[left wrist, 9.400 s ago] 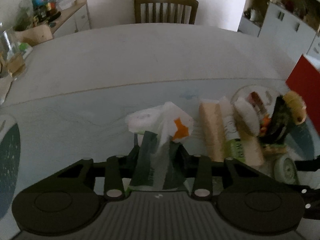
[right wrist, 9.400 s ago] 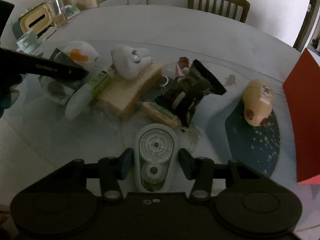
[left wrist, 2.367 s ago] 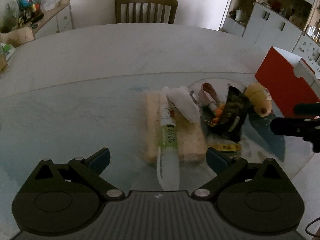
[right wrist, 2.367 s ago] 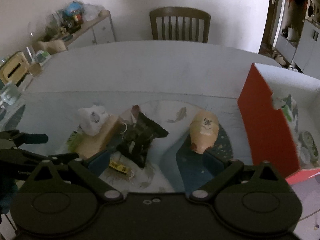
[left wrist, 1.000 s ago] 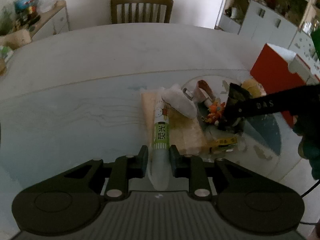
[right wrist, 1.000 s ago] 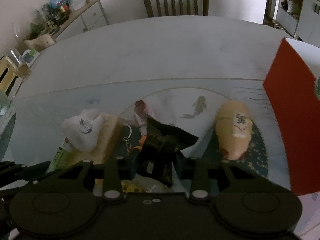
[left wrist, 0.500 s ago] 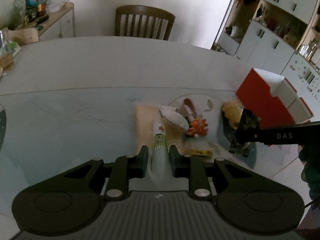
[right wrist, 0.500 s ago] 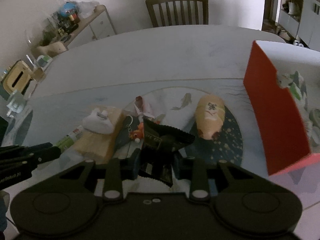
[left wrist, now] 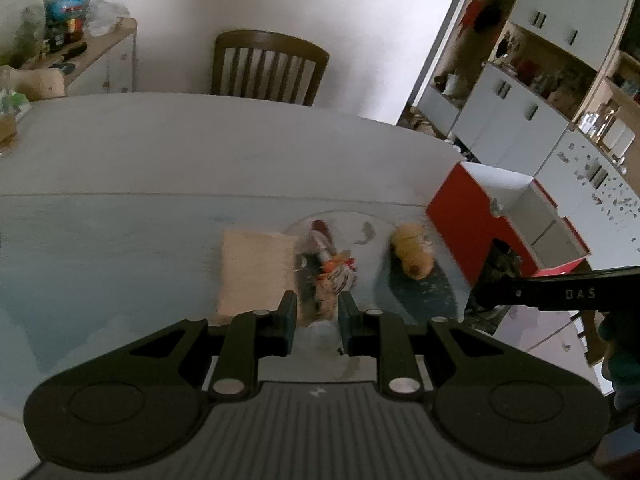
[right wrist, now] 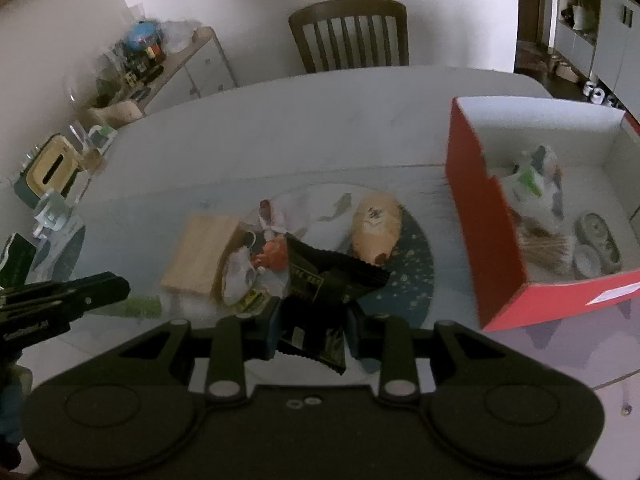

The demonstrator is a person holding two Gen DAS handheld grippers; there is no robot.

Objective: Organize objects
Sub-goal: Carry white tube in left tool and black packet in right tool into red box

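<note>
My left gripper (left wrist: 318,312) is shut on a white and green tube (right wrist: 140,306), held above the table; in the left wrist view the tube shows only end-on as a pale blob between the fingers. A black snack packet (right wrist: 316,280) hangs clear of the table, with my right gripper (right wrist: 314,316) shut on it. In the left wrist view the packet (left wrist: 496,272) hangs just in front of the red box (left wrist: 464,216). The box (right wrist: 484,220) is open-topped and holds a white and green bag and a grey gear toy.
On the table lie a tan block (left wrist: 256,268), a keychain bundle with an orange figure (left wrist: 336,268), a white plush piece (right wrist: 240,276) and a tan plush toy (right wrist: 376,228). A chair (left wrist: 268,68) stands at the far side. A tissue box (right wrist: 52,168) sits far left.
Both grippers have risen with their loads. The tube has come up off the tan block. The packet has moved right, closer to the red box.
</note>
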